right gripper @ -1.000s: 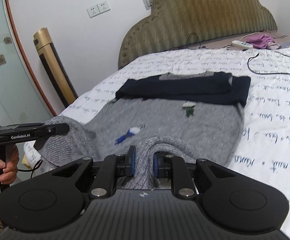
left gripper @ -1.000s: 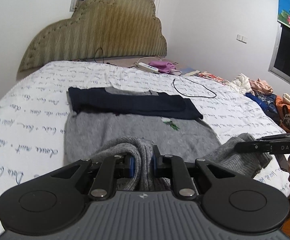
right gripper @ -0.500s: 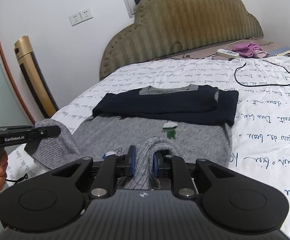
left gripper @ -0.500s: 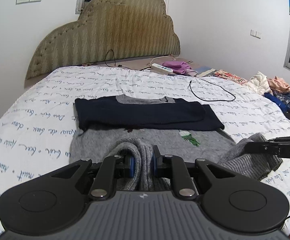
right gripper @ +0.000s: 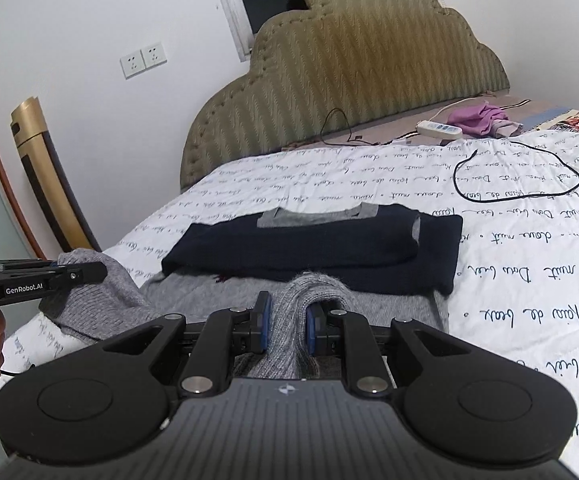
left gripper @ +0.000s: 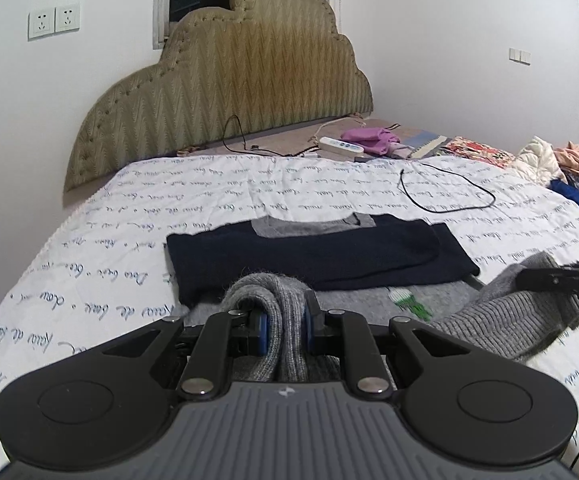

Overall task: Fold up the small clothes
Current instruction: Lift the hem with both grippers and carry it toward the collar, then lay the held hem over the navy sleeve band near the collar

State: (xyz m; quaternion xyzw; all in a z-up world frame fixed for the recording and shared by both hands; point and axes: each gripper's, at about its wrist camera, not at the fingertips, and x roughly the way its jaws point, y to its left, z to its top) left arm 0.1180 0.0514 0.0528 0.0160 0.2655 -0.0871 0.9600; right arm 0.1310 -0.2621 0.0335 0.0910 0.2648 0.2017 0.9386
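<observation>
Both grippers' jaws carried grey sweater (left gripper: 501,320) hem nearer navy sleeves (left gripper: 313,256)

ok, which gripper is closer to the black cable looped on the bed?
Right. The right gripper grips the grey sweater hem on the side of the bed where the black cable lies; the left gripper holds the hem further over, on the side away from it.

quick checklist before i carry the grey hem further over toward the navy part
1. Left gripper shut on grey sweater hem: ok.
2. Right gripper shut on hem: ok.
3. Both hem corners lifted about level: ok.
4. Navy folded section lying flat ahead: ok.
5. Black cable clear of sweater: ok.
6. Hem edge straight between grippers: cannot tell.
</observation>
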